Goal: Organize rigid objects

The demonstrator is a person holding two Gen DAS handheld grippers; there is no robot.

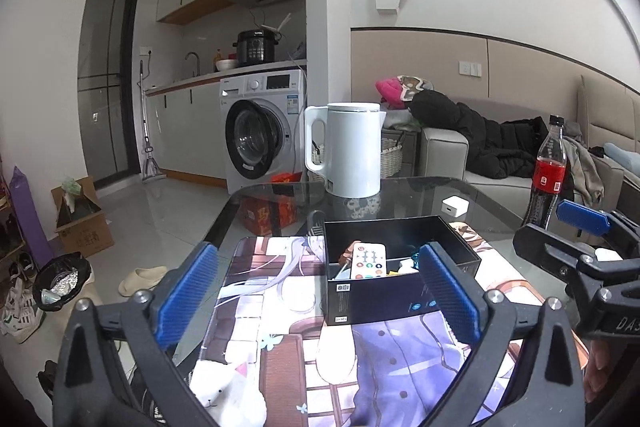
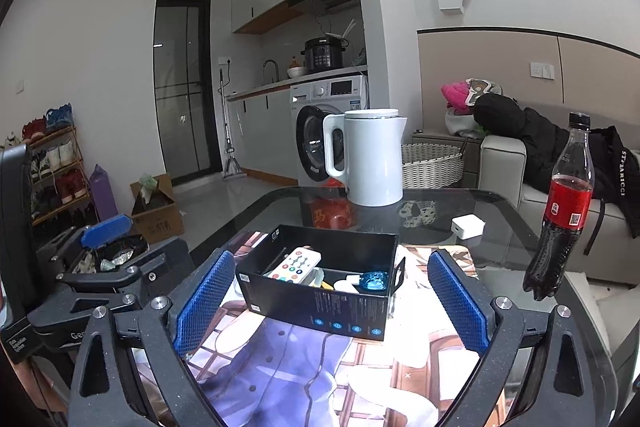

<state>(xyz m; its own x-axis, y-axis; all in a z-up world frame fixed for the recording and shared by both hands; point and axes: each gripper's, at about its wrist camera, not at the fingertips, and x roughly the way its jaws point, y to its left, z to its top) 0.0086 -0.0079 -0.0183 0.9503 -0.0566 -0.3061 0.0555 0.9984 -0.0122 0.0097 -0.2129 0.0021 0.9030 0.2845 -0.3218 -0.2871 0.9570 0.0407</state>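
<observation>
Right wrist view: both grippers [image 2: 332, 301] [image 1: 318, 297] wide and empty; approach the charger [image 2: 467, 225] squarely, clear of the bottle [image 2: 562, 211].

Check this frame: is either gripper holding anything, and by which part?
Nothing is held. The left gripper and right gripper are both open with nothing between their pads, hanging above the mat short of the box.

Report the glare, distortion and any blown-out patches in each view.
Left wrist view: fisheye bending bows the walls and dark corners vignette the frame; the glass tabletop mirrors the white electric kettle. Right wrist view: same bowing; an overexposed patch washes out the printed anime mat just before the open black cardboard box, and the glass again reflects the kettle.
</observation>
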